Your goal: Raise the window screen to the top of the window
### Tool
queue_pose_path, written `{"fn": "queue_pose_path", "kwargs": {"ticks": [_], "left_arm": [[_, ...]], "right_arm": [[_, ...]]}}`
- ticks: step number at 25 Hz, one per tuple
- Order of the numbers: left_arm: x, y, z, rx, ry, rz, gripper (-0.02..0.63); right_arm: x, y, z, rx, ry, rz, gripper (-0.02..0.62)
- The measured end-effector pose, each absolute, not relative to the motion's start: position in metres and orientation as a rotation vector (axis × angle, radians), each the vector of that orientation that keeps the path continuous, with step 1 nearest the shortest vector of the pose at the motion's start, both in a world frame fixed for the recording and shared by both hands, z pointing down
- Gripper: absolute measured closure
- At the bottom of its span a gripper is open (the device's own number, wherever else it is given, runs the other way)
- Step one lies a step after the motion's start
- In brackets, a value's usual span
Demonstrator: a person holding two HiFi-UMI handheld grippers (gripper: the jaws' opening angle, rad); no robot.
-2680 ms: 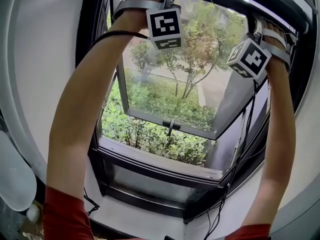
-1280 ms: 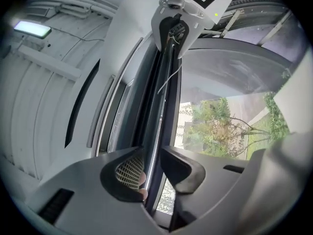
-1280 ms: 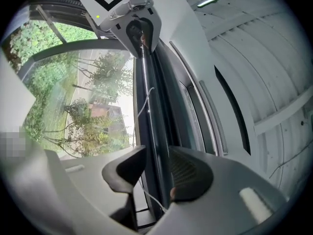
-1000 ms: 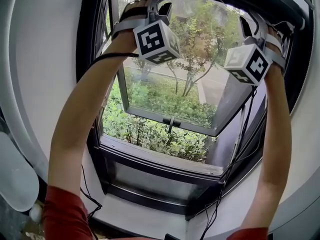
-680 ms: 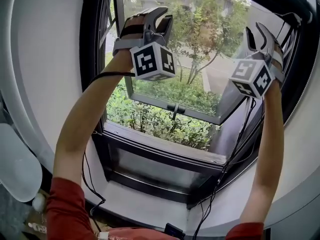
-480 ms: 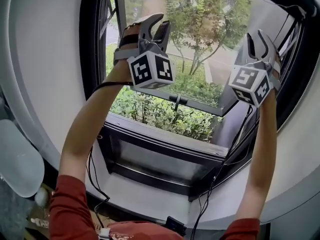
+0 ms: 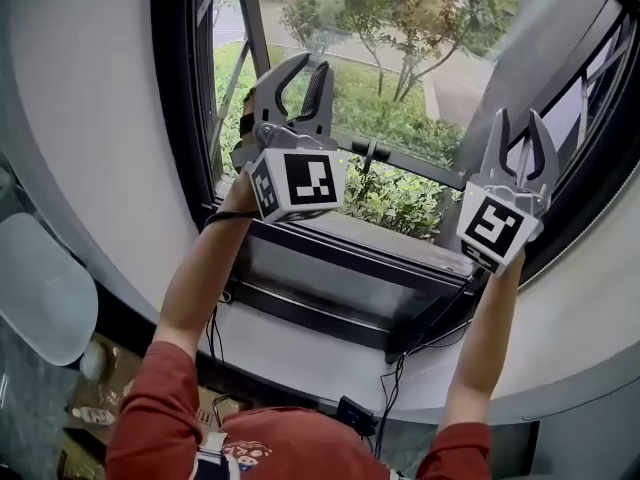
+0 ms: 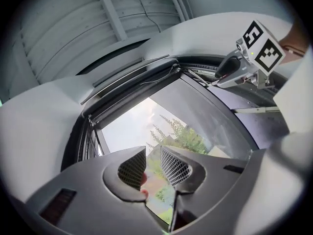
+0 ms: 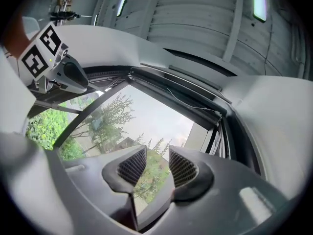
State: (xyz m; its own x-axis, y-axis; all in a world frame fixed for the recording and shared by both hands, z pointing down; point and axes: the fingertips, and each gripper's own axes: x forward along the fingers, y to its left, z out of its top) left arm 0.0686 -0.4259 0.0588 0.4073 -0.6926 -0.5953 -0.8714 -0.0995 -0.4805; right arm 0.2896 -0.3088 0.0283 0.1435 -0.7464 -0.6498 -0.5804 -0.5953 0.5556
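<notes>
Two grippers, your left gripper (image 7: 303, 68) and right gripper (image 7: 520, 126), hang open and empty before the window frame (image 7: 172, 118), probably because the window screen (image 8: 128, 90) seems already rolled up at its top.

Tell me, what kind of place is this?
Likely a room indoors, beside a window in a white wall. Outside are green bushes, trees and a paved path, so it looks onto a garden.

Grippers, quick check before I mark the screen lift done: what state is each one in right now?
Left gripper: open, nothing between its jaws.
Right gripper: open, nothing between its jaws.
</notes>
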Motion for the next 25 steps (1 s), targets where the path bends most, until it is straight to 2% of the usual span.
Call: {"fn": "queue_pose_path", "kwargs": {"ticks": [15, 21, 25], "left_arm": [[0.035, -0.372, 0.198, -2.206, 1.407, 0.325, 0.517], [0.037, -0.350, 0.257, -2.384, 1.385, 0.358, 0.517], [0.038, -0.342, 0.307, -2.461, 1.414, 0.277, 0.517]], "right_arm": [[0.227, -0.263, 0.175, 2.225, -1.831, -1.269, 0.459], [0.216, -0.249, 0.247, 2.239, -1.948, -1.025, 0.457], [0.227, -0.242, 0.299, 2.259, -1.977, -0.789, 0.459]]}}
